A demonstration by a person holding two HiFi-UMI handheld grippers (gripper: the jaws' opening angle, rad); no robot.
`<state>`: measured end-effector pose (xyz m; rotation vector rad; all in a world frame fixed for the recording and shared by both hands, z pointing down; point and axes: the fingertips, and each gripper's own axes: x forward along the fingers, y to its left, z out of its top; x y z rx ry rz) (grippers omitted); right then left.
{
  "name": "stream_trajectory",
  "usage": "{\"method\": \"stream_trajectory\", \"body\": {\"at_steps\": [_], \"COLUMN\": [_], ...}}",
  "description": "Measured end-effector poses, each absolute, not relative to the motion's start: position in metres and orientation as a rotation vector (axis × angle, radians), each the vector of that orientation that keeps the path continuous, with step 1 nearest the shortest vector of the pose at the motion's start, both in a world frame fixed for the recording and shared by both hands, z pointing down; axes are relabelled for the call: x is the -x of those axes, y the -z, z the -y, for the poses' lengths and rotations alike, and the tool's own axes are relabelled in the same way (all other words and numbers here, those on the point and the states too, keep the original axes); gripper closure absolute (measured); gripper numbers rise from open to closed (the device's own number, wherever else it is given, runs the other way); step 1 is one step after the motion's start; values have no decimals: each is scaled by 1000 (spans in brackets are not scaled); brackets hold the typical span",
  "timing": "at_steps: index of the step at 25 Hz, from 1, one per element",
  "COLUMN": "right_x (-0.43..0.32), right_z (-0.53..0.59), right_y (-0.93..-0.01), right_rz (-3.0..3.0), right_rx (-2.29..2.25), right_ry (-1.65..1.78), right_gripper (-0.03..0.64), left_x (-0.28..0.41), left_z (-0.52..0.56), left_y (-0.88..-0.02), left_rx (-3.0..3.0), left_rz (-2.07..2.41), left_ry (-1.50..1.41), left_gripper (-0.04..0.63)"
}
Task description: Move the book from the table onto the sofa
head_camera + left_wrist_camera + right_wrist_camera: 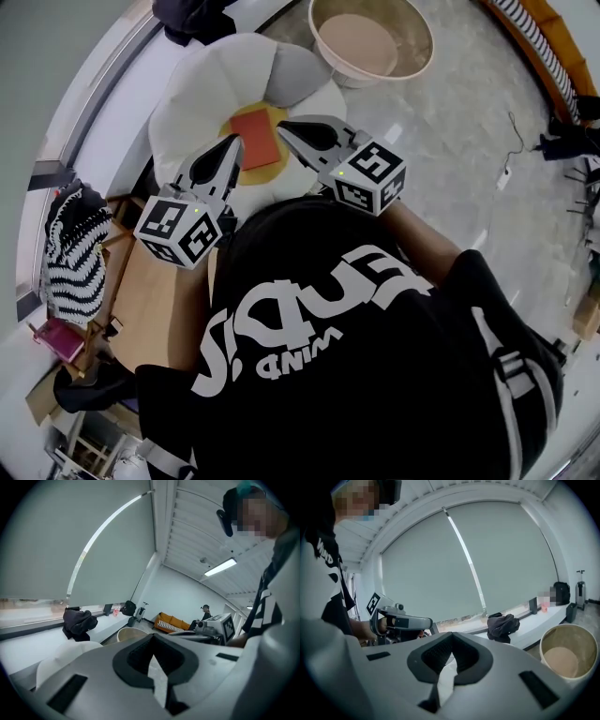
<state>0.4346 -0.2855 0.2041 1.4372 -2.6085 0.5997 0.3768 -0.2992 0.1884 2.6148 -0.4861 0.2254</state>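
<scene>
An orange-red book (pixel 255 139) lies flat on the yellow centre of a white flower-shaped cushion seat (pixel 192 89). My left gripper (pixel 234 141) hangs just left of the book, shut and empty. From the right, my right gripper (pixel 281 127) points at the book's upper edge, also shut with nothing held. Both hover above the seat, apart from the book. In the left gripper view the jaws (pixel 152 637) meet, and the right gripper (pixel 220 627) shows beyond them. In the right gripper view the closed jaws (pixel 451 634) face the window, with the left gripper (pixel 401 620) at the left. The book is hidden in both gripper views.
A beige round tub (pixel 370 42) stands behind the seat. A dark bag (pixel 192 14) lies on the window ledge. A wooden table (pixel 155 300) sits at my lower left, with striped black-and-white fabric (pixel 75 248) beside it. An orange sofa (pixel 171 622) stands far across the room.
</scene>
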Motion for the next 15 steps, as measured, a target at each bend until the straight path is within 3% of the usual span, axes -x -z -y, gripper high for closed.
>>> {"method": "stream_trajectory", "body": {"at_steps": [15], "right_x": [-448], "right_z": [289], "right_y": [-180], "right_rz": [2757], "right_rx": [-1472], "right_ry": [-511], "right_gripper": [615], "left_x": [-369], "left_z": [305], "left_y": [-183], "left_rx": [-2727], "left_rz": [510], "left_ry": [-124], "left_gripper": [588]}}
